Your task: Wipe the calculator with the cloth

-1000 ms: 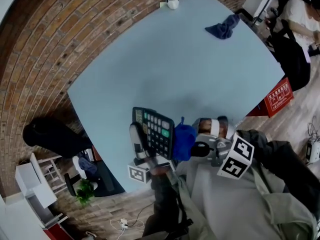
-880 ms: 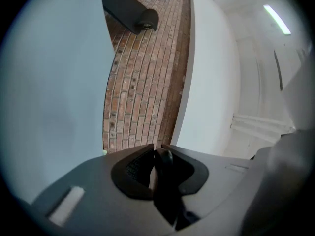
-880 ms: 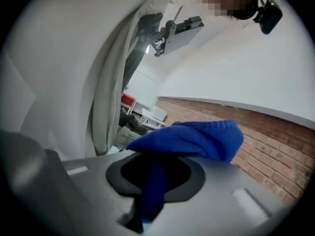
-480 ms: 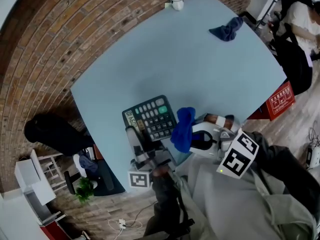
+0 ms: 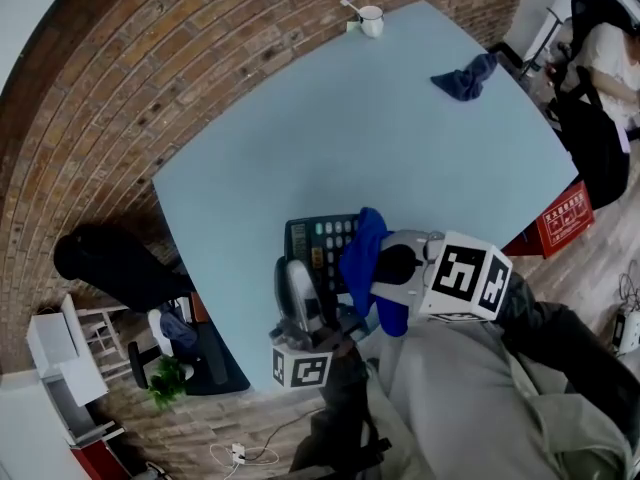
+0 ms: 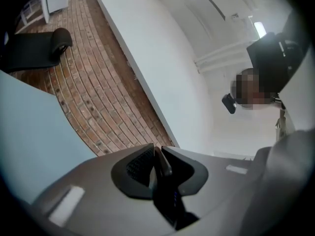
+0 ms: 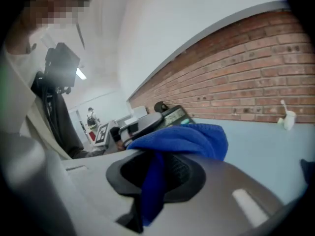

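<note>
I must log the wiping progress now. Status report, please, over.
Left gripper shut on calculator edge. Right gripper shut on blue cloth, draped over the calculator. Second cloth and cup far off, nothing blocking.

- cloth [image 5: 362, 256] bright blue, plain
- calculator [image 5: 318, 240] black body, grey keys, a few teal-green
- table [image 5: 350, 128] pale blue, plain
- wall [image 5: 110, 78] red-brown brick, pale mortar lines, upper left of head view
- second cloth [image 5: 464, 76] dark blue, upper right
- mug [image 5: 371, 18] white, top edge
- left gripper [image 6: 156, 159] grey shell, black pads, cube white with black squares
- right gripper [image 7: 156, 173] same grey and black
- crate [image 5: 560, 216] red, right edge
</note>
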